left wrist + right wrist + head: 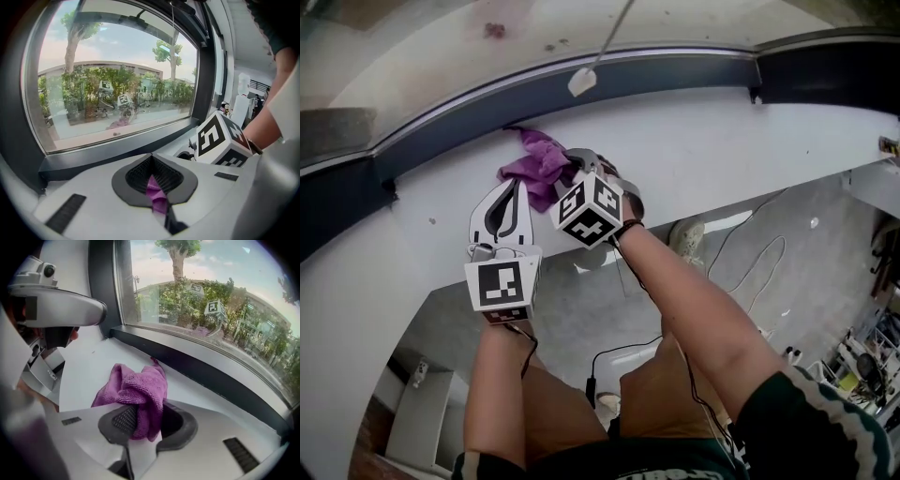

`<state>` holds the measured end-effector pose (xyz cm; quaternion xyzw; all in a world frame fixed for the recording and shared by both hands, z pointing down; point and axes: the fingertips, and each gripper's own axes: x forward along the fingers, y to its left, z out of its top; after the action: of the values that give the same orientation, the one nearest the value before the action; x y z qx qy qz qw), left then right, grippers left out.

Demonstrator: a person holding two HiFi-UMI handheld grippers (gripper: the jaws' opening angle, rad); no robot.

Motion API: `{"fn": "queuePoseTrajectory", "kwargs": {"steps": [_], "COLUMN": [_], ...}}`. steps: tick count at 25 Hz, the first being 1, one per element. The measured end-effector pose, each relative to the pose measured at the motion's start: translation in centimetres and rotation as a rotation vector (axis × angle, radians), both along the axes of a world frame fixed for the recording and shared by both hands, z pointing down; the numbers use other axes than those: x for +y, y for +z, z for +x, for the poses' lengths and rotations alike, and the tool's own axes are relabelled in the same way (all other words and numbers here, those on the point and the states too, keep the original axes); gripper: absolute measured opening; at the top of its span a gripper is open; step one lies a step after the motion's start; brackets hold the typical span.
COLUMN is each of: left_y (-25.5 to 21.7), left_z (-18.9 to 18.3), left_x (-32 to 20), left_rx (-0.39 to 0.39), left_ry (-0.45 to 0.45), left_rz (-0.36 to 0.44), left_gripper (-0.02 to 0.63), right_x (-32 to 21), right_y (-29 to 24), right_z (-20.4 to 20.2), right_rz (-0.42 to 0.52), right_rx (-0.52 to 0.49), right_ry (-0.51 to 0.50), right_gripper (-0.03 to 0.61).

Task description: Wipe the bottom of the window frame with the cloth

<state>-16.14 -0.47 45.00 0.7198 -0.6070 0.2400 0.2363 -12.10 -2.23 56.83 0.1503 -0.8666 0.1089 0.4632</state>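
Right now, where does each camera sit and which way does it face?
Head view: on the head, looking down at the sill; both forearms, left tongs, right tongs show.
Left gripper view: on the left tongs, facing the window glass; right tongs' cube at right.
Right gripper view: on the right tongs, facing the window frame; left tongs at left.
All share the purple cloth, pinched by both.

Both arms stretched forward, left gripper and right gripper each clamped on cloth.
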Motion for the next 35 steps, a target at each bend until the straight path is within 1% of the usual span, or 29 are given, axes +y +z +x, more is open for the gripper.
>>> {"fn": "queuePoseTrajectory", "kwargs": {"steps": [4,10,15,19,23,28,35], "left_y": [0.2,0.2,0.0,0.7,1.4,1.6,2.9], "left_z": [2.2,5.3,7.5,10.0,13.6,17.6,23.3], "left_x": [-1.0,-1.7,-2.4,-3.3,-4.9,-7.0,-9.9], "left_rx": [-0.009,-0.016,-0.025,-0.022,0.004,0.012,0.023], "left_ry": [0.036,0.065,0.081,0.113,0.153,0.208,0.273], "left_rz": [0.006,0.005,-0.009,-0.017,-0.012,0.004,0.002], "left_gripper": [0.009,0.009,0.009,0.009,0.009,0.009,0.009], "right_x": [-0.4,-1.3,-2.2,-3.4,-4.9,-6.8,-9.7], "right_y": [0.1,0.3,0.4,0.5,0.7,0.6,0.7], "right_z": [2.0,5.2,7.6,9.9,12.9,16.8,23.9], "right_rz": [-0.005,-0.005,-0.013,-0.007,0.007,0.025,0.047], "right_rx": [-0.008,-0.01,-0.01,-0.012,-0.007,-0.002,0.026], "right_ry": [0.024,0.047,0.056,0.079,0.092,0.139,0.219], "right_gripper": [0.101,0.101,0.101,0.103,0.102,0.102,0.103]}}
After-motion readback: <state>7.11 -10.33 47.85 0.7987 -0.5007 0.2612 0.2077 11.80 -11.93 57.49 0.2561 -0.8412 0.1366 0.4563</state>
